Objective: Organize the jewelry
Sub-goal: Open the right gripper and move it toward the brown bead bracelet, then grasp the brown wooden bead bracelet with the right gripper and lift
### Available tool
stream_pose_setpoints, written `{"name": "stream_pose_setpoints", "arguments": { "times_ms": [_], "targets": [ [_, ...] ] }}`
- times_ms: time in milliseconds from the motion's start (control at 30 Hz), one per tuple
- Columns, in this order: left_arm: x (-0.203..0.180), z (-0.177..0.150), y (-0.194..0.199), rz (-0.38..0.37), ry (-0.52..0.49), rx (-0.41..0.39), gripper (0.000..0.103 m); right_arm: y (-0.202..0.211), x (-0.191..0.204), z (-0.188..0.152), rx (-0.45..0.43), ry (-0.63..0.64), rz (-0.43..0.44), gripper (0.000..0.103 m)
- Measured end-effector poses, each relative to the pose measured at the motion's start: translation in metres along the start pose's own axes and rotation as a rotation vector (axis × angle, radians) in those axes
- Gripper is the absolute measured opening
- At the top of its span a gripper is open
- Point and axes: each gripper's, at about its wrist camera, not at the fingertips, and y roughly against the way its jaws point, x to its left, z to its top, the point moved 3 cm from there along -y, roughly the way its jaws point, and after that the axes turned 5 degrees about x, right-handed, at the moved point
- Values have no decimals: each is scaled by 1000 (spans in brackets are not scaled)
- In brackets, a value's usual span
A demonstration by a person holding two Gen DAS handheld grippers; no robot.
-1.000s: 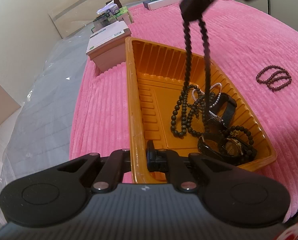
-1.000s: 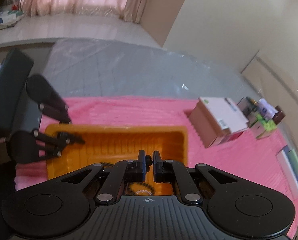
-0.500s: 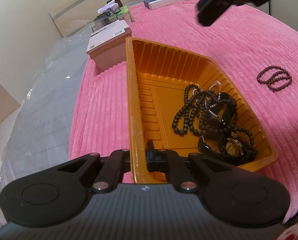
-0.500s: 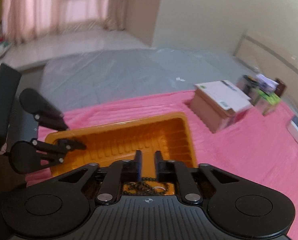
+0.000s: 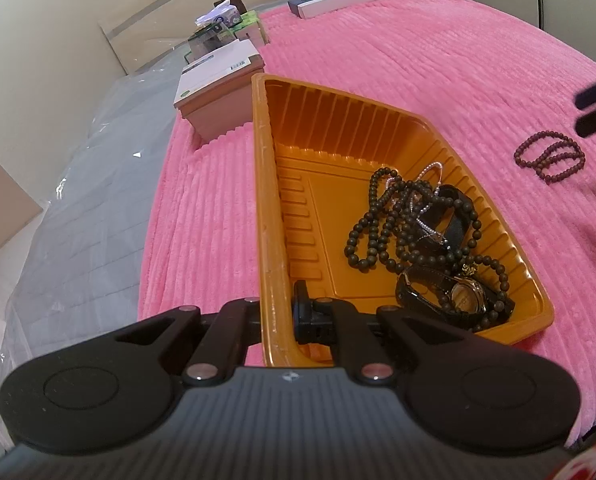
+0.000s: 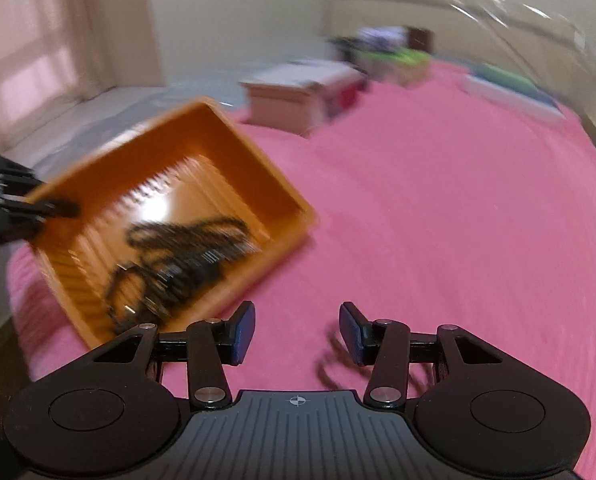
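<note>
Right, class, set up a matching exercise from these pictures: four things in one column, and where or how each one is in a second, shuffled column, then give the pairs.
Things:
1. black bead necklace
2. dark red bead bracelet
3. left tongs
4. right tongs

Place or state:
A. lying on the pink blanket, outside the tray
B. opening, with nothing between the pads
C. piled inside the orange tray
D. clamped on the tray's rim

Pairs: 1-C, 2-A, 3-D, 4-B
</note>
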Motion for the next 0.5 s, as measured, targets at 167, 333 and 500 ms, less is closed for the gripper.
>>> {"name": "stream_pose_setpoints", "arguments": {
  "times_ms": [167,333,500],
  "targets": [
    [-1,1,0,6,-11,2,4,8,-32,-34,-9,-85,-125,47],
    [-3,1,1,9,-16,0,4,9,-48,-54,1,-124,-198,47],
    [-3,3,2,9,-15,0,4,0,-63,-63,-10,-195,-184,47]
  ]
}}
